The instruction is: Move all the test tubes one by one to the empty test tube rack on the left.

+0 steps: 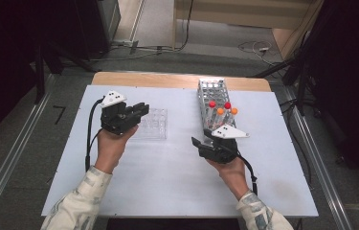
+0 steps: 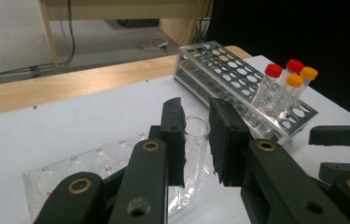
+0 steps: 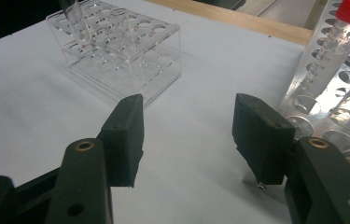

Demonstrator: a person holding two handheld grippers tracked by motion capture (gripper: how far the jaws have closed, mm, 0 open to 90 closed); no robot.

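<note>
Sleeves: two patterned light sleeves enter at the near edge of the table [image 1: 177, 191], which has a white top and a wooden strip along its far edge.

Right hand-held gripper [image 1: 201, 143]: held near the middle-right of the table, at the near end of the metal rack. In its own view the jaws stand apart over bare white tabletop with nothing between the pads [image 3: 126, 126]. A grey three-cornered plate sits on top and a black cable trails back toward the wrist.

Left hand-held gripper [image 1: 141, 111]: held at the left of the table, just beside the clear rack. Its jaws are clamped on an uncapped clear tube [image 2: 195, 149], which stands roughly upright between the pads with its open rim showing above them. The tube's lower part is blurred against the clear rack, so whether it touches the rack cannot be told.

Clear rack [image 1: 154, 123]: transparent plastic block with rows of round wells, on the table left of centre; red lettering marks the wells on its top sheet.

Metal rack [image 1: 213, 103]: long perforated metal rack lying lengthwise on the right half of the table, running toward the far edge. It carries four capped tubes, grouped toward its near end: two with red caps [image 1: 212, 103] and two with orange caps [image 1: 234, 110].

Beyond the table: grey floor with loose cables.
</note>
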